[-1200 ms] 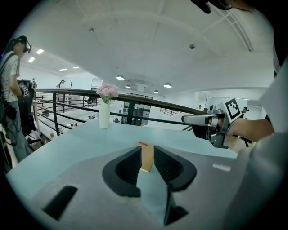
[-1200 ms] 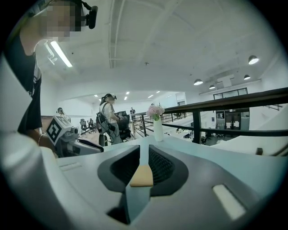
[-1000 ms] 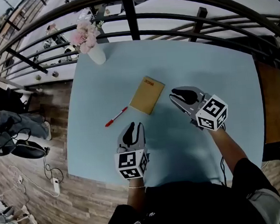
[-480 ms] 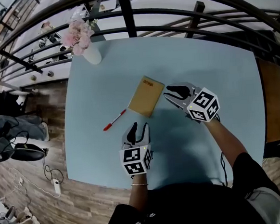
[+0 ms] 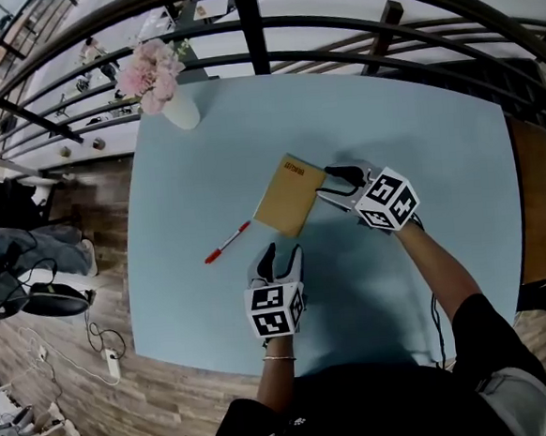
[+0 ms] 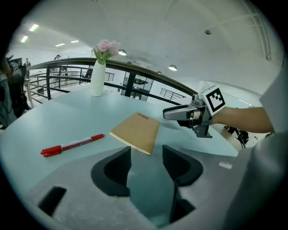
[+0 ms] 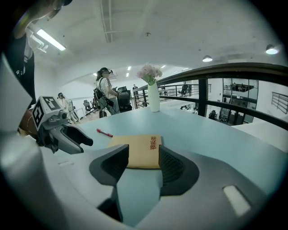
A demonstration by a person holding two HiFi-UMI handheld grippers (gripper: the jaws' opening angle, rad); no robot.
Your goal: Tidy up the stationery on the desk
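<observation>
- table [image 5: 419, 154]: pale blue top, square, carries everything listed below.
- notebook [image 5: 290, 195]: tan cover with a short line of red print at one end, lying flat and closed near the middle of the table, set at a slant.
- pen [image 5: 228, 242]: red with a pale barrel, lying flat on the table to the left of the notebook, near it but apart, nothing touching it.
- vase [image 5: 183, 111]: white, upright at the far left corner of the table, holding pink flowers [image 5: 153, 67], well apart from the stationery.
- left gripper [image 5: 282, 252]: low over the near side of the table, pointing toward the notebook's near end. its fingers [image 6: 114, 170] are spread and have just been opening, with only bare table between them. the notebook lies just beyond the tips and the pen off to their left.
- right gripper [image 5: 327, 183]: at the notebook's right edge, pointing across it. its fingers [image 7: 175, 168] are spread and have just been opening, pinching nothing. the notebook's near edge shows in the gap between the tips, and whether they touch it cannot be told.
- marker cube [image 5: 384, 200]: black-and-white squares, one on each gripper, behind the fingers.
- railing [image 5: 253, 26]: dark metal bars running behind the far edge of the table.
- floor [image 5: 73, 303]: wood planks, left of the table.
</observation>
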